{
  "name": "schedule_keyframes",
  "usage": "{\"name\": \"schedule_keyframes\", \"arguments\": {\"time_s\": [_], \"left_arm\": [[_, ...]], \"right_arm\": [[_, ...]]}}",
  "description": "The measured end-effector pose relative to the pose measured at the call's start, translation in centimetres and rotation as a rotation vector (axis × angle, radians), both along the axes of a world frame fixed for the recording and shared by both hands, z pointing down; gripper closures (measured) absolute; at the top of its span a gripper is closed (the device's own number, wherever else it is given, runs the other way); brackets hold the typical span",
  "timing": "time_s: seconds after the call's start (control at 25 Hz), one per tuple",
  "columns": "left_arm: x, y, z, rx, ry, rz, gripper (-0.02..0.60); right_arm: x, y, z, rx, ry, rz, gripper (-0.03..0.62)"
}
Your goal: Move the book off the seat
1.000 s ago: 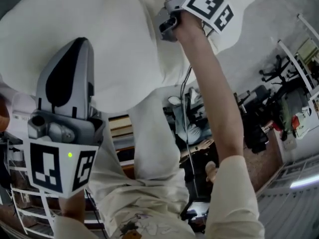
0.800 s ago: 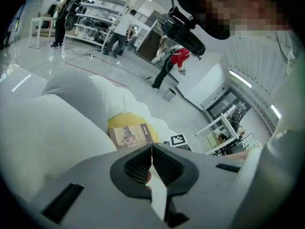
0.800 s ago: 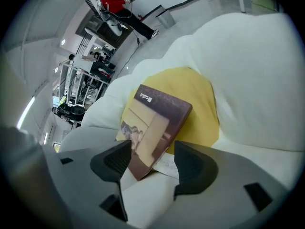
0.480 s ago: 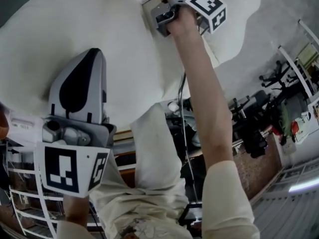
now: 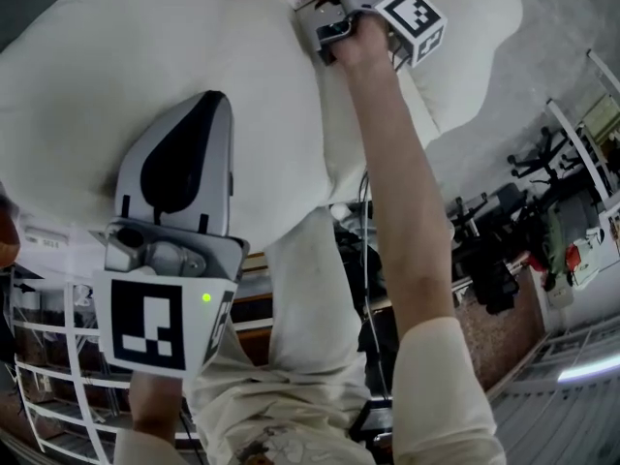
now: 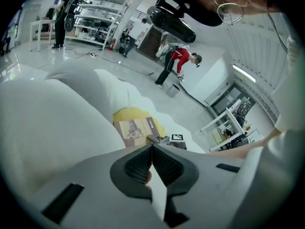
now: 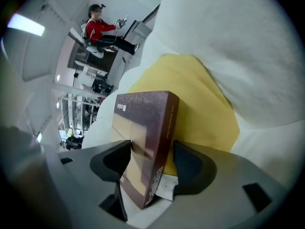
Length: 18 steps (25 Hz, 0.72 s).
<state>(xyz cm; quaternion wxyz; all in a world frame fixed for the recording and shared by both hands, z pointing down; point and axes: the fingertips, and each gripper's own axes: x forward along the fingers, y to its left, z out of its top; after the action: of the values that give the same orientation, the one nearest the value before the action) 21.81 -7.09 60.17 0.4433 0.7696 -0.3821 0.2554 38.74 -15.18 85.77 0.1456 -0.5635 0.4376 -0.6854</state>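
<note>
The right gripper (image 7: 151, 147) is clenched on the book (image 7: 143, 123). One jaw presses the front cover and the other sits on the far side of the brown spine, which faces back along the jaws. The book stands on edge between them, tilted, and its far end reaches well beyond their tips. Just past the jaws and to their right lies a yellow cushion (image 7: 200, 99), behind the book. Whether the book's lower edge touches it cannot be told. The white seat (image 7: 228, 32) bulges up beyond and to the right of this gripper.

The left gripper (image 6: 152, 149) is closed, its ribbed pads meeting at the tips with nothing held between them. Straight ahead of its jaws, well apart, are the book, the yellow cushion and the right gripper. In the head view it hangs above the white seat, and the person's right arm (image 5: 397, 192) stretches out past it to its right.
</note>
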Motion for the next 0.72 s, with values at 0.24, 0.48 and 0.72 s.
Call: {"name": "schedule_keyframes", "arguments": {"time_s": [0.24,0.48,0.72], "left_arm": [[-0.8,0.6,0.4,-0.031,0.005,0.002,0.569],[-0.6,0.5,0.3,0.005,0.009,0.008,0.569],[-1.4,0.7,0.0,0.020,-0.001,0.009,0.569]], "right_arm": [[-0.2,-1.6,-2.7,0.167,-0.085,0.049,0.414],[-0.1,-1.9,-4.6,0.209,-0.108,0.025,0.437],[-2.5,-2.2,-5.8,0.220,-0.123,-0.020,0.438]]}}
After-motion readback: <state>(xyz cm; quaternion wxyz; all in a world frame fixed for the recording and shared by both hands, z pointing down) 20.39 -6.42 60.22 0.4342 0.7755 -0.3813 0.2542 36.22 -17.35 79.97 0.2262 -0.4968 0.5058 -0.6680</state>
